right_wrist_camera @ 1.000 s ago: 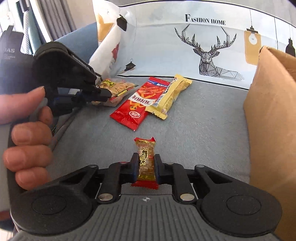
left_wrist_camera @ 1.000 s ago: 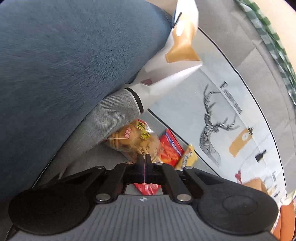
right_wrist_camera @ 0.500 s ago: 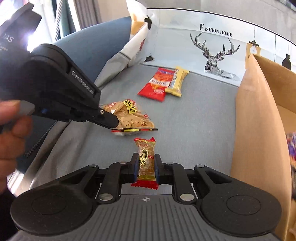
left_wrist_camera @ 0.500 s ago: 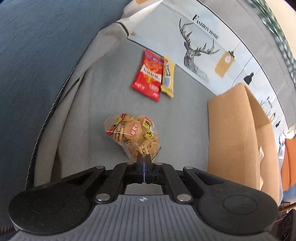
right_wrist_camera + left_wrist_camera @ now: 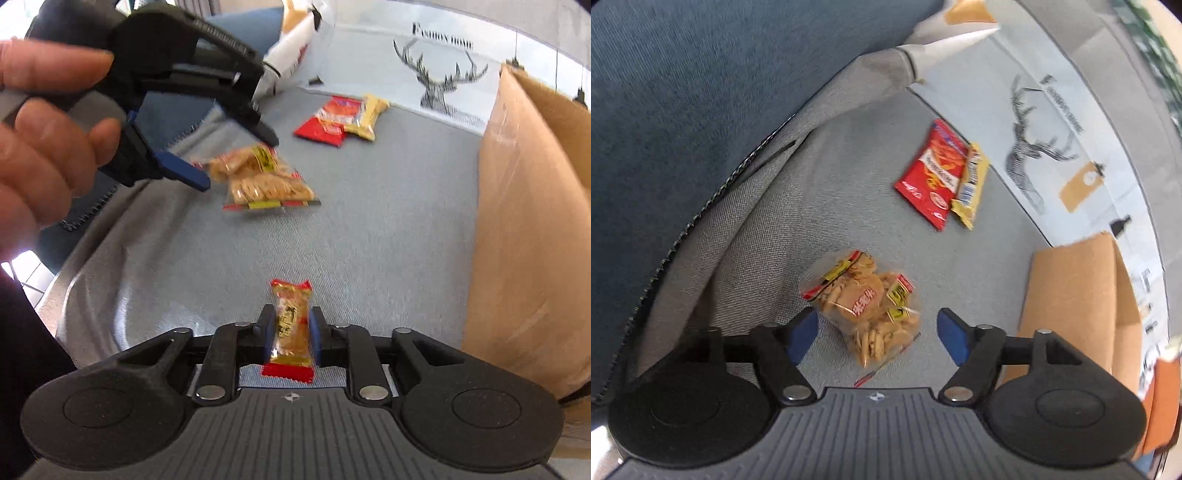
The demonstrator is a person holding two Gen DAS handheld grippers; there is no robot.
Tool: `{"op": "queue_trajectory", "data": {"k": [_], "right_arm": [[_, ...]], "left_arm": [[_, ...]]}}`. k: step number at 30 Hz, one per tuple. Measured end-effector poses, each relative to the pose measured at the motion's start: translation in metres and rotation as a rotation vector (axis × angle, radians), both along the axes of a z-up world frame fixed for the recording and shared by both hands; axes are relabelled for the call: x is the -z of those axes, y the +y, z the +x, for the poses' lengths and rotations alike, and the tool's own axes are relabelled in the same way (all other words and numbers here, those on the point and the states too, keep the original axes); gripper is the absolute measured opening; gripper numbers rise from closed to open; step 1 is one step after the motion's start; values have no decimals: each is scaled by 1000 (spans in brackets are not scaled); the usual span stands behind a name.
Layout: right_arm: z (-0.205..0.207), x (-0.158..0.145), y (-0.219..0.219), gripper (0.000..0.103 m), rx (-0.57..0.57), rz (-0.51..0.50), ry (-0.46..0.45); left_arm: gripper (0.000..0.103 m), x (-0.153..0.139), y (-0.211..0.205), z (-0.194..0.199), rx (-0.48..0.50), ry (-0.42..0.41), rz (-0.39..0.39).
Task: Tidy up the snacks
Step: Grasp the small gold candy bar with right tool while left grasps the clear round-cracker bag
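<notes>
While L gripper [image 5: 873, 332] jaws are opening, cracker bag [image 5: 862, 308] lies btwn its blue pads, untouched, on sofa seat [image 5: 849, 184], long axis approx 11-to-5 o'clock. R gripper [image 5: 291, 338] pinches gold candy bar [image 5: 291, 325]; cardboard box [image 5: 528, 240] at its 2 o'clock.

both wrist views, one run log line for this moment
left gripper: jaws opening, clear bag of crackers released on grey sofa | right gripper: holding red-gold candy bar
</notes>
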State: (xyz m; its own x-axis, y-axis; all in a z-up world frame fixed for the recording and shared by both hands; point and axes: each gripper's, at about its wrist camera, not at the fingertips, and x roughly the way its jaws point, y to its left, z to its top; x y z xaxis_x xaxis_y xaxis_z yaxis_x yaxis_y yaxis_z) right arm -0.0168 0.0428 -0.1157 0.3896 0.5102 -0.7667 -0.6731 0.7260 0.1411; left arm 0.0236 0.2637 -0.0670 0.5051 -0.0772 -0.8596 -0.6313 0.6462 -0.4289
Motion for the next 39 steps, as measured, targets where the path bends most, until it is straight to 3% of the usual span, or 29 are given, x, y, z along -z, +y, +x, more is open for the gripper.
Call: {"op": "queue_trajectory", "data": {"k": [7, 18, 20, 24, 29, 39], "right_arm": [[5, 5, 3, 27, -3, 1, 5], [-7, 1, 3, 27, -24, -15, -21], [-7, 1, 4, 22, -24, -20, -30], [-7, -2, 0, 19, -3, -12, -39], [-6, -7, -5, 19, 22, 5, -53], [-3, -1, -5, 21, 20, -29, -26]], "left_arm": [[77, 10, -1, 22, -28, 41, 18], [77, 19, -21, 52, 88, 113, 202], [77, 19, -24, 52, 107, 117, 222], [64, 18, -29, 53, 154, 107, 255], [60, 8, -37, 48, 208, 92, 339], [63, 17, -33, 47, 227, 148, 327]]}}
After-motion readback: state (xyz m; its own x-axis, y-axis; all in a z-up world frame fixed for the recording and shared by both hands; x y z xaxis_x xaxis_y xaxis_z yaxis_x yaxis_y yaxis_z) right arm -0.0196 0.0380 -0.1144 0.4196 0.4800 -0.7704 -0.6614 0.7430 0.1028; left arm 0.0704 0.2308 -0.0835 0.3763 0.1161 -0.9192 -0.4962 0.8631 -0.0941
